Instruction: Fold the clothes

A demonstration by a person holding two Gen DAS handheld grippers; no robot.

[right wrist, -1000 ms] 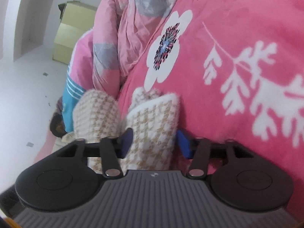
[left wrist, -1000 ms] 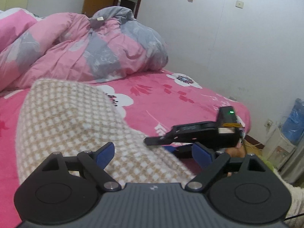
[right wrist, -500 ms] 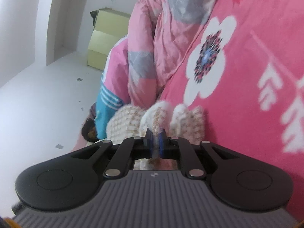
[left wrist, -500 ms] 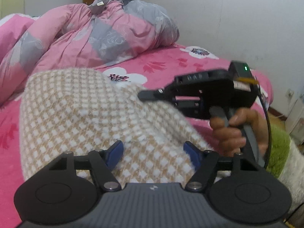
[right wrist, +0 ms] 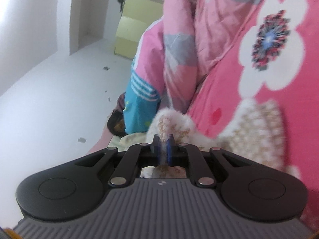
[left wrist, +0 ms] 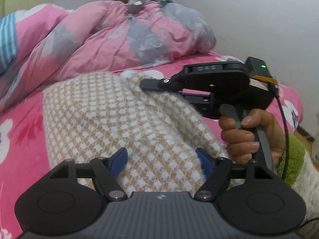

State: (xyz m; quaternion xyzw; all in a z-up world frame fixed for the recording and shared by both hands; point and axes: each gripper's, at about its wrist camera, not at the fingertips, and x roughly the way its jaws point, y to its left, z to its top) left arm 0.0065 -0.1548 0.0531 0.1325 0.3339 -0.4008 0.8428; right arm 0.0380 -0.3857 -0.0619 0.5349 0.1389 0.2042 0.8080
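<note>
On the pink flowered bedsheet (left wrist: 24, 123), the checked beige-and-white garment (left wrist: 111, 119) lies spread out, and the big change is on the right: a second ago the right gripper (right wrist: 163, 149) had its blue pads wide apart around a fuzzy fold, and now they're pinched tight on that fold, a tuft of cloth bulging out above them. From the left wrist view you can see that edge lifted off the bed and drawn over the body of the garment, so I'd say a fold is under way. The left gripper (left wrist: 161, 160) is spread wide, gripping nothing, with cloth lying between its fingers. Behind, a rumpled pink-and-grey quilt (left wrist: 119, 37) is heaped against a white wall (left wrist: 259, 16); off the bed's side, a yellowish cardboard box (right wrist: 137, 25).
</note>
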